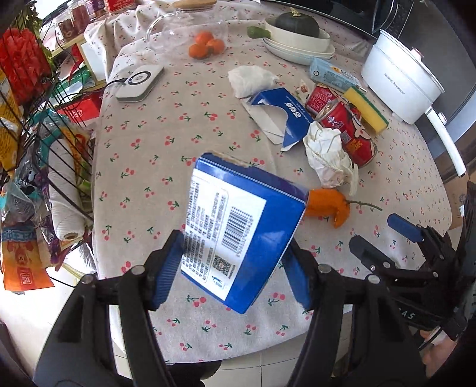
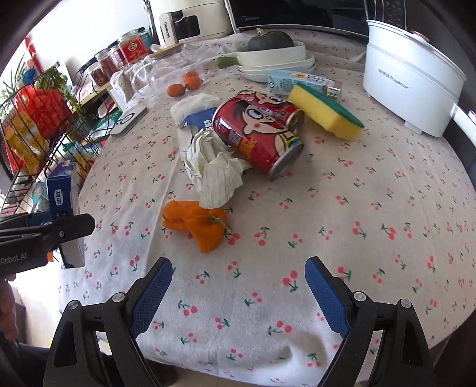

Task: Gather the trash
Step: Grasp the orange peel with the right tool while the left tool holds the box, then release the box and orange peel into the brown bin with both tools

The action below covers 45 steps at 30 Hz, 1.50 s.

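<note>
L jaws round blue box point(image 1: 238, 229).

A home kitchen or dining corner, as I see it through both wrist cameras.

I'm looking at a round table point(image 2: 342, 208) under a cherry-print cloth, with an electric cooking pot point(image 2: 413, 80), stacked white dishes point(image 2: 276, 64) holding a squash point(image 2: 269, 40), a microwave point(image 2: 294, 13) behind, jars of preserves point(image 2: 131, 49), and a wire rack point(image 1: 35, 125) of packaged groceries.
</note>
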Motion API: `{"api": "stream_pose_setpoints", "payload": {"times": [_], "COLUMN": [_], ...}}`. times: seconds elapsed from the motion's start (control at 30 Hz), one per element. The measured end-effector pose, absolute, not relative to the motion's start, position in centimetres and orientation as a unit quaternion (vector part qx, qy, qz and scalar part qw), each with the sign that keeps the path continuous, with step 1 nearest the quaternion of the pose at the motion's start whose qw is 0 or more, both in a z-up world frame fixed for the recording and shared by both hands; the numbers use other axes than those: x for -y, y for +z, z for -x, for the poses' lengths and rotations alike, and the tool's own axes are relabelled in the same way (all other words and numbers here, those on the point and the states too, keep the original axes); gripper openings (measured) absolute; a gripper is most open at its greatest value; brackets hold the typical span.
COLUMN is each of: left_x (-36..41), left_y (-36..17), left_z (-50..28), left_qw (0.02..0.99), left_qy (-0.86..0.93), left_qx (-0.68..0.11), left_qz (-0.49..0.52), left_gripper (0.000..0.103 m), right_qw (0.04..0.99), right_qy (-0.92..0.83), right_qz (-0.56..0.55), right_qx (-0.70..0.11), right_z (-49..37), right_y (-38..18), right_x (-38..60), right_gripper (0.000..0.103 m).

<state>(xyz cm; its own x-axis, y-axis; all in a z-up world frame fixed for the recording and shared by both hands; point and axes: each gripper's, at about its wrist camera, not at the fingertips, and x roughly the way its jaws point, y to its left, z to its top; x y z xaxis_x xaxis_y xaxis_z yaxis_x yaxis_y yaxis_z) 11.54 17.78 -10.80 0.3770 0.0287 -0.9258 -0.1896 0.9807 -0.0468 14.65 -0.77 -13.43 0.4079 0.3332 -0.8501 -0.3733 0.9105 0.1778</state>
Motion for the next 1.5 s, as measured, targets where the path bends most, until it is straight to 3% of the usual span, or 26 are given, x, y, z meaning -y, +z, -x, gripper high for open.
{"api": "stream_pose_setpoints", "payload": {"times": [0.23, 0.33, 0.43, 0.6, 0.67, 1.03, 1.5], "left_x": [-18.4, -18.5, -18.8, -19.1, -19.0, -16.5, -6.2], "left_y": [-11.2, -11.1, -11.1, -11.1, -10.9, -9.5, -8.4], "left_z": [-11.5, -11.5, -11.4, -11.3, -11.2, -11.2, -12.3], "left_qw": [0.824, 0.826, 0.827, 0.827, 0.829, 0.842, 0.854], "left_qy": [0.074, 0.077, 0.087, 0.09, 0.089, 0.065, -0.03], "left_qx": [-0.556, -0.553, -0.55, -0.55, -0.546, -0.53, -0.517], "left_qz": [0.082, 0.077, 0.071, 0.077, 0.077, 0.078, 0.049], "left_gripper": [0.067, 0.067, 0.067, 0.067, 0.067, 0.067, 0.067], "right_qw": [0.842, 0.841, 0.842, 0.842, 0.837, 0.852, 0.885], "right_qy": [0.22, 0.223, 0.231, 0.261, 0.271, 0.262, 0.191], "right_qz": [-0.003, -0.006, -0.007, 0.008, 0.003, -0.01, -0.048], "right_qx": [-0.493, -0.493, -0.487, -0.473, -0.475, -0.453, -0.423], "right_z": [-16.5, -16.8, -17.1, -16.7, -16.5, -14.5, -10.8], "right_y": [-14.7, -15.1, -15.3, -14.8, -14.6, -10.3, -5.6], "right_x": [-1.6, -2.3, -2.5, -3.1, -3.0, 1.7, 14.7], "right_gripper": [0.09, 0.082, 0.072, 0.034, 0.031, 0.026, 0.026]}}
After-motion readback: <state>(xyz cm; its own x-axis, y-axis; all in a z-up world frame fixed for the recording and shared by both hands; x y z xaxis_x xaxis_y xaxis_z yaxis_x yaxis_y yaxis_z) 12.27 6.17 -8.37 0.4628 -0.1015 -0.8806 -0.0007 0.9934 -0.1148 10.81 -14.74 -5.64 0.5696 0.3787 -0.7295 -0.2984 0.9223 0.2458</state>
